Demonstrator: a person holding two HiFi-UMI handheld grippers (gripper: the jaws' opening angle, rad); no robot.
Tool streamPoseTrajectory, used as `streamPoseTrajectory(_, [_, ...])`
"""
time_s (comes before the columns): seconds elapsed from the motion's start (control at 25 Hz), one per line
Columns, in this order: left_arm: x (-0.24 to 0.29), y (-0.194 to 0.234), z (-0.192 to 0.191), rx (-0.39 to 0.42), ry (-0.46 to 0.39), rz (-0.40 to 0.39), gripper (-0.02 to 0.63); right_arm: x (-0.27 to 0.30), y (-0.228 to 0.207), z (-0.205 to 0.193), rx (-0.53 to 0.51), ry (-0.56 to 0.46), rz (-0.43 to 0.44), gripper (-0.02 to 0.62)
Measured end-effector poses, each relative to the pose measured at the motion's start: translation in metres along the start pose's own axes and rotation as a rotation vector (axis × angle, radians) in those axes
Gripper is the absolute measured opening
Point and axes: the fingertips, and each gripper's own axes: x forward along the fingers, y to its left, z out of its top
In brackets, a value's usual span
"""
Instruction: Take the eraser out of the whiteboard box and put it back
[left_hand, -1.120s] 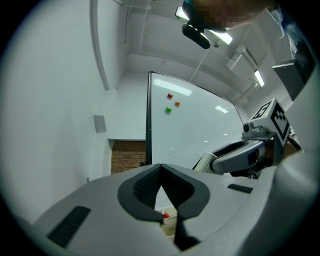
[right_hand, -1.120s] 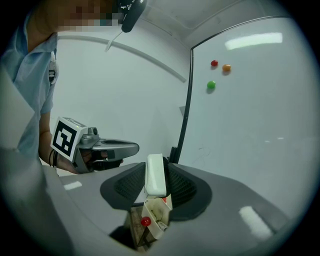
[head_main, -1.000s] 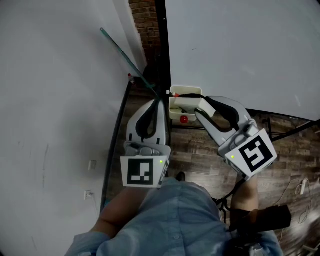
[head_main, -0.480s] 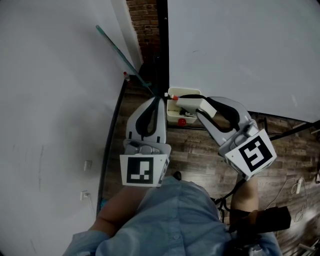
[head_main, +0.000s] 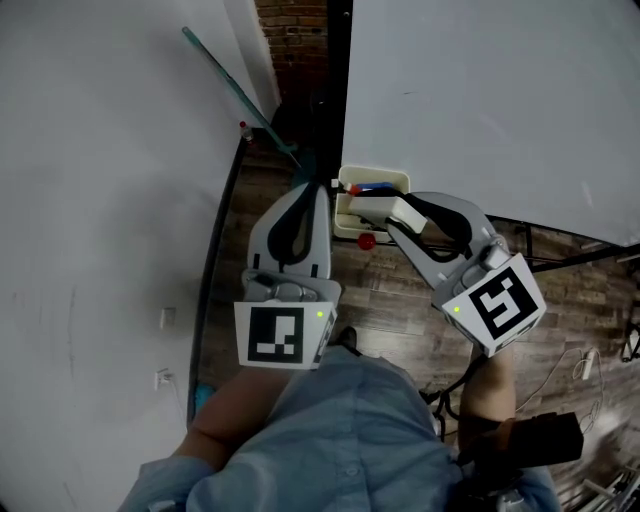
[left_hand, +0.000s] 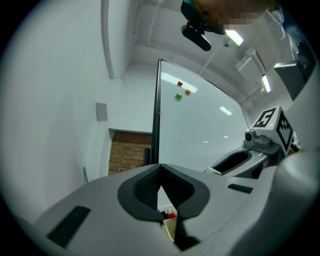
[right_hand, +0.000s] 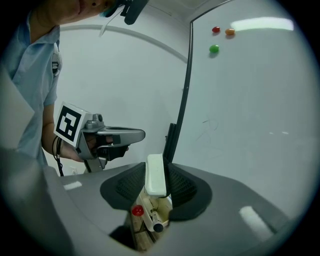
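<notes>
**Eraser**: white, oblong, set on edge. It is pinched between the jaws of the right gripper, with one pad on each broad face. Its far end pokes out past the jaw tips. It sits just above the open top of the whiteboard box; contact with the box cannot be told.

**Whiteboard box**: cream-coloured, open-topped, directly below and just beyond the right jaws, against the lower edge of the whiteboard.
- Contents: a marker with a dark cap, lying under the eraser, and a blue item at the far side of the box from the jaws.
- A red round piece sits on the box front, left of the right jaws.

**Left gripper**: jaws pressed together with nothing between them. Their tips are beside the box's left edge and apart from the eraser.

**Magnets on the whiteboard**, high above the right jaws: red magnet, orange magnet, green magnet.

**Surroundings:**
- Brick wall, beyond the left jaws.
- White wall, to their left.
- Wooden floor, beneath both grippers.
- Light blue shirt of the person, behind the grippers.
</notes>
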Motion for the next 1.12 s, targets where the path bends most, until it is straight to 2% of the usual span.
streamPoseTrajectory(0.48, [0.027, 0.028, -0.025, -0.035, 0.051, 0.009, 0.003, 0.047, 0.008, -0.036, -0.033, 0.14, 0.098, 0.137])
streamPoseTrajectory(1.12, [0.045, 0.048, -0.043, -0.038, 0.091, 0.018, 0.003, 0.082, 0.018, -0.078, -0.102, 0.297, 0.165, 0.141])
